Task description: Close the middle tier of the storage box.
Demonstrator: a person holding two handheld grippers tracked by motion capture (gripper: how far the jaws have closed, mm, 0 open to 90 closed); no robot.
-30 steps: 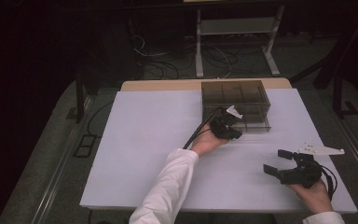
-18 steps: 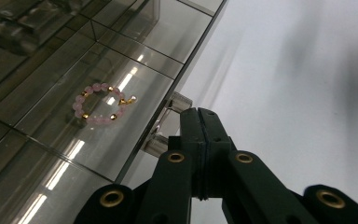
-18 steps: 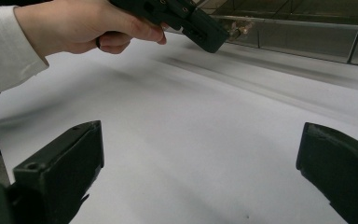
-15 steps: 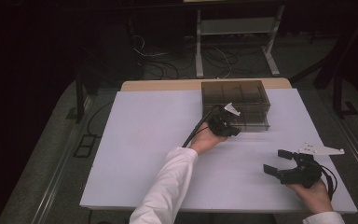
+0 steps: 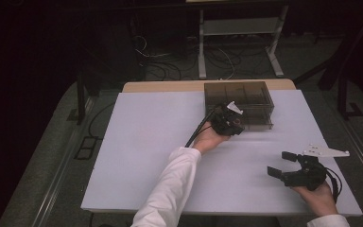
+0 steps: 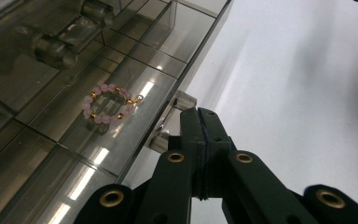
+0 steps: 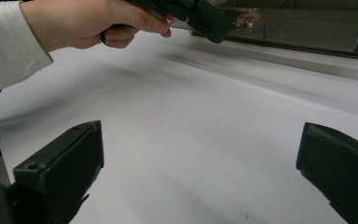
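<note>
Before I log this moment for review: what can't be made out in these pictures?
- Whether the left claw grips the clear knob on the smoky box: left gripper view, the shut jaws cover the contact.
- The bead bracelet: high view, too small and dim behind the smoky plastic.
- The box's far end: right gripper view, cut off by the top edge.
- The right claw's jaw tips: right gripper view, cut off by the frame.

We see open white table (image 5: 142,142) left of and between both hands — only the smoked box (image 5: 253,97) blocks the far edge.
</note>
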